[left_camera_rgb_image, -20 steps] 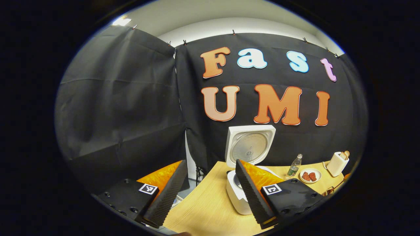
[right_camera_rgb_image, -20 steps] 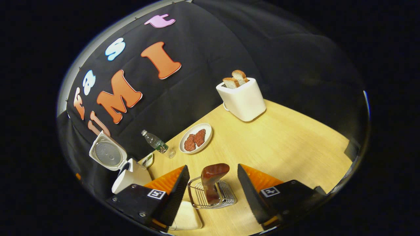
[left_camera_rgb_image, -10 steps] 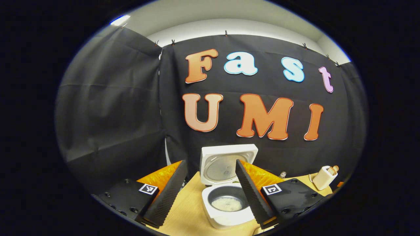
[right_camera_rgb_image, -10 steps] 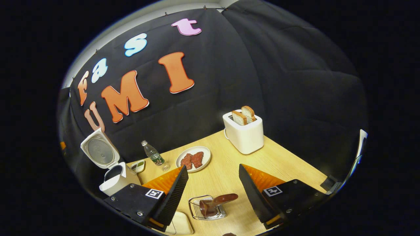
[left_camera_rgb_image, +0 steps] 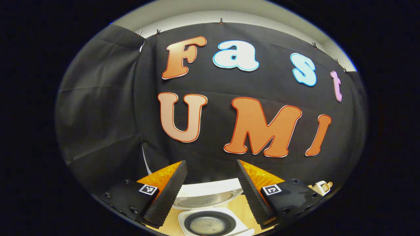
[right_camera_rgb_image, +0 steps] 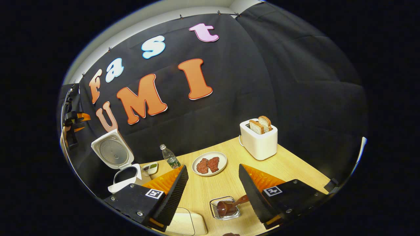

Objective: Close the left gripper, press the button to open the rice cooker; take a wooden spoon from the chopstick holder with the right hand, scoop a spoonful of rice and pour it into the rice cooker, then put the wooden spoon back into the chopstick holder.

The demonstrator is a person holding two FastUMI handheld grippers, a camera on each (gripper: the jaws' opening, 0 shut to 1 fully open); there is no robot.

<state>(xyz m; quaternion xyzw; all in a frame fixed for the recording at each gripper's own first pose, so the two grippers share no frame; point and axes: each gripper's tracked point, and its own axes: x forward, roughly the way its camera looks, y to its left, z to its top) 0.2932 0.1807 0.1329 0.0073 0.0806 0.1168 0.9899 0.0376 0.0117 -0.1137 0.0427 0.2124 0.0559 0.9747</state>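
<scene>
The white rice cooker (left_camera_rgb_image: pixel 215 226) stands open just below my left gripper (left_camera_rgb_image: pixel 210 163), its lid (left_camera_rgb_image: pixel 205 196) tipped up behind the dark pot holding some rice. My left gripper is open with nothing between its fingers. In the right gripper view the cooker (right_camera_rgb_image: pixel 126 175) sits at the table's left with its lid (right_camera_rgb_image: pixel 111 152) raised, and the left gripper (right_camera_rgb_image: pixel 73 118) hangs above it. My right gripper (right_camera_rgb_image: pixel 212 167) is open, above and back from the wire chopstick holder (right_camera_rgb_image: pixel 216 211). The wooden spoon (right_camera_rgb_image: pixel 229 206) rests in that holder, untouched.
A container of rice (right_camera_rgb_image: pixel 185 224) lies beside the holder near the front edge. Farther back on the wooden table (right_camera_rgb_image: pixel 295 167) are a plate of meat (right_camera_rgb_image: pixel 209 164), a water bottle (right_camera_rgb_image: pixel 170 157), a small dish (right_camera_rgb_image: pixel 151 167) and a toaster (right_camera_rgb_image: pixel 259 139) with bread.
My right gripper has drawn up and back from the holder, leaving the spoon in it. My left gripper has moved in over the open cooker, which slid down to the view's lower edge.
</scene>
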